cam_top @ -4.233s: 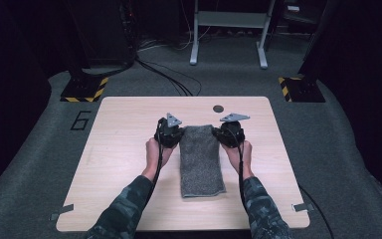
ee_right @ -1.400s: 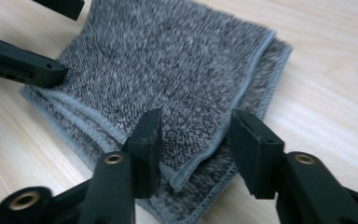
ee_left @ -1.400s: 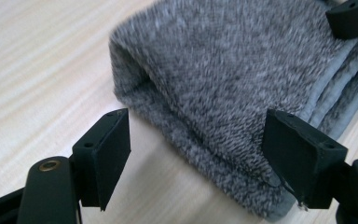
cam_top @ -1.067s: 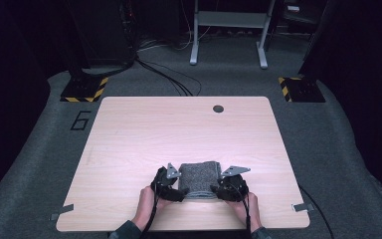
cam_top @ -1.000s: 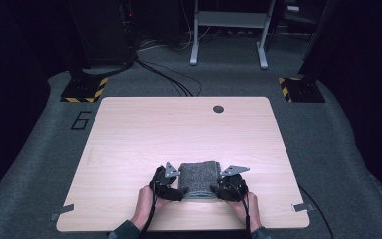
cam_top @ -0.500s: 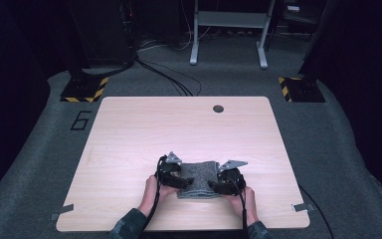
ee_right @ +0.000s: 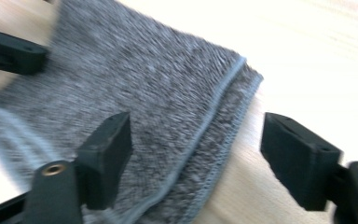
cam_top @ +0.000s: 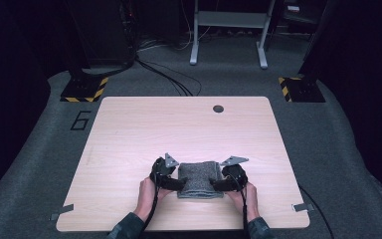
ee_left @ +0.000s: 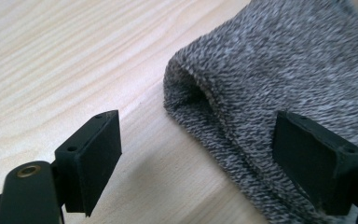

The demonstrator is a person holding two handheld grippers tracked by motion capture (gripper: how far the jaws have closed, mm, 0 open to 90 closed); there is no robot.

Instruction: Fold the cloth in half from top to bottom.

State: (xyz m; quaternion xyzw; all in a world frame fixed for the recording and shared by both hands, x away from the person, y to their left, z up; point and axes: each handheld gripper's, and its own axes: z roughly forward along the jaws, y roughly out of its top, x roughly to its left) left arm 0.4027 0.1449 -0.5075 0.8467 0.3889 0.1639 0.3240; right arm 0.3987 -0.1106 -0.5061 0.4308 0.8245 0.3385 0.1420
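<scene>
A folded grey towel (cam_top: 197, 179) lies on the table (cam_top: 129, 129) close to its near edge, a little right of the middle of that edge. The left hand-held gripper (cam_top: 178, 182) sits at the towel's left side and the right hand-held gripper (cam_top: 215, 183) at its right side, both pointing inward across the cloth. The person's hands (cam_top: 148, 191) come in over the near edge behind them.

Around the towel the table top is bare wood; a small dark round grommet (cam_top: 218, 108) sits near the far edge, well apart from the cloth. Two grey tabs (cam_top: 61, 211) stick out at the near corners. Beyond the table a metal frame (cam_top: 227, 30) stands on the carpet, with black cables (cam_top: 164, 74) and yellow-and-black striped floor plates (cam_top: 84, 88). Nothing stands between the grippers and the towel.

In the left gripper view the jaws stand apart, one over bare wood and the other over the towel's rolled fold (ee_left: 261, 93), not pressing it. In the right gripper view the jaws also stand wide, straddling the hemmed edge (ee_right: 214, 135) without pinching it. Both have just been opening, the right one much more.

Four seconds ago the towel lay long, stretching from mid-table toward the near edge, with the grippers at its far corners. Now it is folded in half, short, and the hands are back by the near edge.
</scene>
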